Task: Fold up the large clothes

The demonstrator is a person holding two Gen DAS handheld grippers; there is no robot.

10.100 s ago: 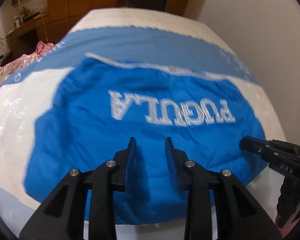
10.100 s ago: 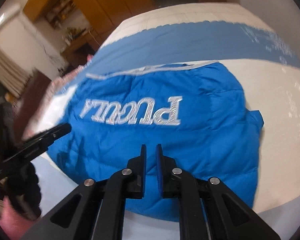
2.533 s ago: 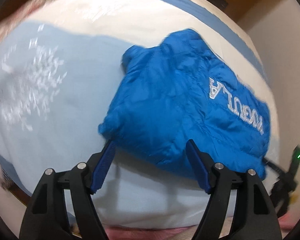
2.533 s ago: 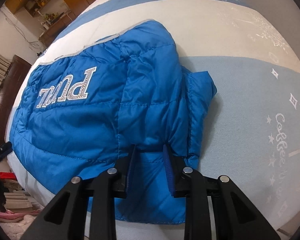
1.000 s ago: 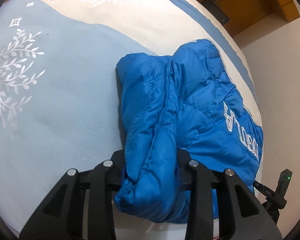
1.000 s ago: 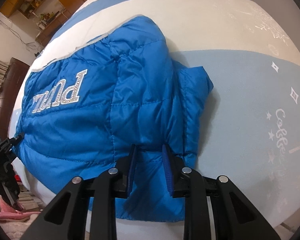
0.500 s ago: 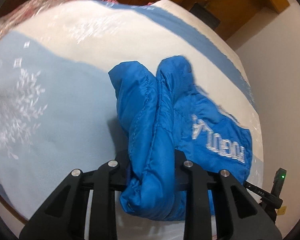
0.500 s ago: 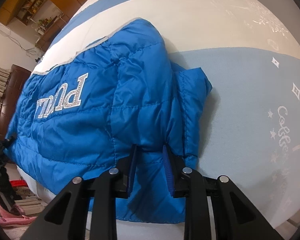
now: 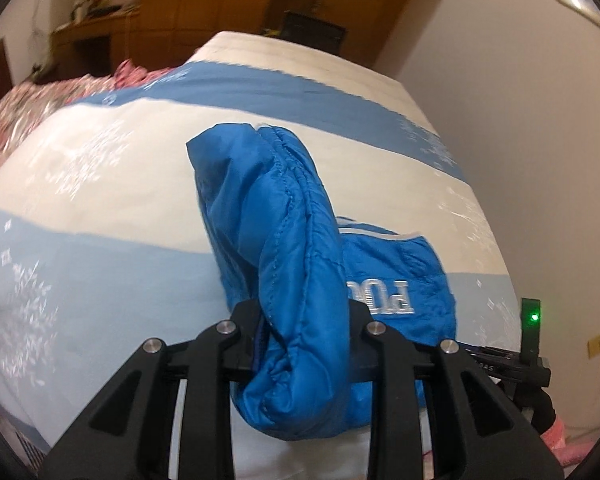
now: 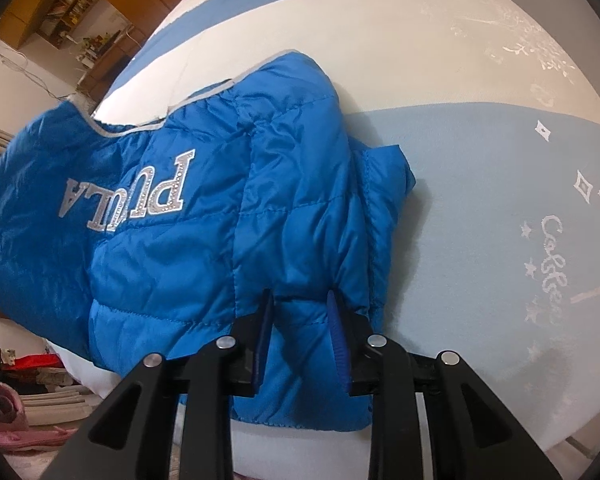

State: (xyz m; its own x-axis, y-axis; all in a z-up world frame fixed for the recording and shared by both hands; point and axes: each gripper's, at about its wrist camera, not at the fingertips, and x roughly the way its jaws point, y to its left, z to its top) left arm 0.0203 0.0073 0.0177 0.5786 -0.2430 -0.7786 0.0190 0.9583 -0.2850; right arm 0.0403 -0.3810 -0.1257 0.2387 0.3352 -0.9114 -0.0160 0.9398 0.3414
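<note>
Puffy blue quilted jacket (image 9: 296,264) is clamped by left gripper (image 9: 303,344) and lifted for folding; right gripper (image 10: 300,320) pins the hem at the bed's (image 10: 480,184) near edge.

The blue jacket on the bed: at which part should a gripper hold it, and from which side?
Grip the blue jacket at its stitched side edge, coming down from above the near side of the bed. That edge bunches into a thick roll, as both grippers show.
</note>
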